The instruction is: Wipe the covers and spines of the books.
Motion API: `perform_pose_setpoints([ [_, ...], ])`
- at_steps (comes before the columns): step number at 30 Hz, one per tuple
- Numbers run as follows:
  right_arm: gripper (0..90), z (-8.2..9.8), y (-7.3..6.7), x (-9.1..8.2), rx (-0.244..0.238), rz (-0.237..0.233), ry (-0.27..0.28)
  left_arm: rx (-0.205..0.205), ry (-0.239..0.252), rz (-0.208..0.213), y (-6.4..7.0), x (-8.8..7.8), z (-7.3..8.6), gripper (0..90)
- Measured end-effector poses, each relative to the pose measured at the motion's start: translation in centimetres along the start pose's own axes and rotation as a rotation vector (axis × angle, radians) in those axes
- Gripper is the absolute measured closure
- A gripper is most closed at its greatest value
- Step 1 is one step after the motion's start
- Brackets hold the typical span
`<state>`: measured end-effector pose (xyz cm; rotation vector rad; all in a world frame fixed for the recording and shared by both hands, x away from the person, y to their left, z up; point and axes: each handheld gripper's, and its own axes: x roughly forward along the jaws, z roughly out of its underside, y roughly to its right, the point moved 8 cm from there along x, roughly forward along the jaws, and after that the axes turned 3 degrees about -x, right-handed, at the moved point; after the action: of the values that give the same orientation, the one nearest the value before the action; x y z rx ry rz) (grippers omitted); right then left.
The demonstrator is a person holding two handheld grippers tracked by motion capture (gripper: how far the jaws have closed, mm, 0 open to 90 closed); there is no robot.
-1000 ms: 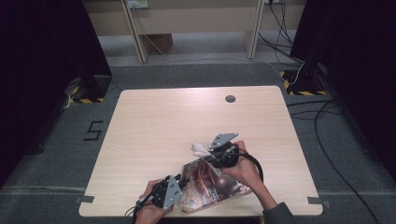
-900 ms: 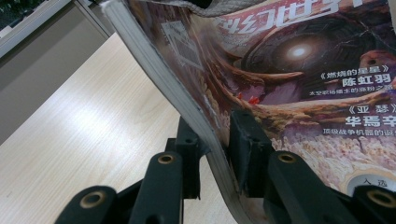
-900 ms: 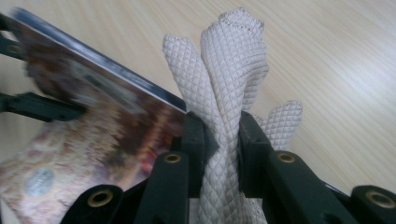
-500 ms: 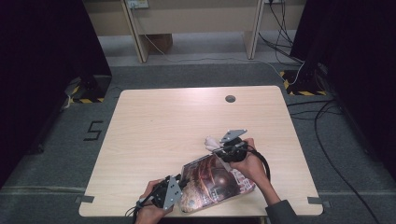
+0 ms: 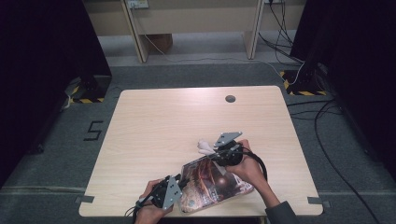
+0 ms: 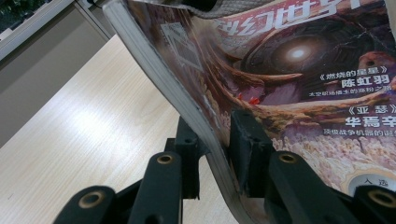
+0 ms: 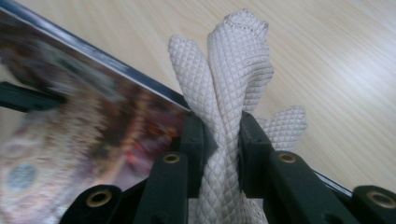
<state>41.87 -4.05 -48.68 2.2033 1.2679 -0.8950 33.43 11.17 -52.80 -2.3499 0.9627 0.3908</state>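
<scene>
A glossy magazine (image 5: 219,184) with a dark, reddish cover lies bent near the table's front edge. My left gripper (image 5: 183,185) is shut on its left edge; in the left gripper view the jaws (image 6: 217,135) pinch the thick stack of pages and the magazine (image 6: 289,70) curves upward. My right gripper (image 5: 214,152) sits at the magazine's far corner, shut on a white quilted cloth (image 5: 204,145). In the right gripper view the cloth (image 7: 236,70) rises bunched between the pads of the right gripper (image 7: 222,135), with the magazine (image 7: 70,116) blurred at left beneath it.
The light wooden table (image 5: 163,126) has a dark round hole (image 5: 230,98) near its far edge. Beyond it stand wooden frame legs (image 5: 137,32); cables (image 5: 336,116) trail over the grey floor at right. A person's hands hold both grippers at the front edge.
The right gripper has shifted slightly to the right with the white cloth in it. The left gripper has stayed put on the magazine.
</scene>
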Motion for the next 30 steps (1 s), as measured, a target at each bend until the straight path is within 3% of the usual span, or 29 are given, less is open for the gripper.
perform_pose_setpoints([
  [5, 75.9, -0.2, -0.2, -0.1, -0.03, 0.007, -0.009, 0.005, 0.001, -0.001, 0.0, 0.0, -0.1, 73.3],
  [8, 75.9, 0.2, 0.2, 0.1, -0.009, 0.01, -0.015, 0.007, -0.006, -0.003, 0.0, 0.0, 0.0, 73.3],
  [10, 76.0, 1.0, 1.2, 0.3, -0.006, 0.056, -0.049, 0.008, -0.007, -0.003, 0.0, 0.1, 0.0, 73.3],
  [12, 75.9, 1.2, 1.5, 0.3, -0.002, 0.064, -0.053, 0.008, -0.006, -0.002, 0.0, 0.0, 0.0, 73.3],
  [21, 75.9, 3.5, 4.7, 0.7, 0.091, 0.121, -0.087, 0.014, -0.002, -0.005, 0.1, 0.0, -0.2, 73.3],
  [26, 75.9, 4.3, 5.7, 0.8, 0.122, 0.153, -0.096, 0.018, 0.001, -0.005, 0.1, 0.0, -0.2, 73.3],
  [30, 76.2, 4.1, 5.5, 0.7, 0.107, 0.152, -0.095, 0.015, 0.002, -0.004, 0.0, 0.0, -0.2, 73.3],
])
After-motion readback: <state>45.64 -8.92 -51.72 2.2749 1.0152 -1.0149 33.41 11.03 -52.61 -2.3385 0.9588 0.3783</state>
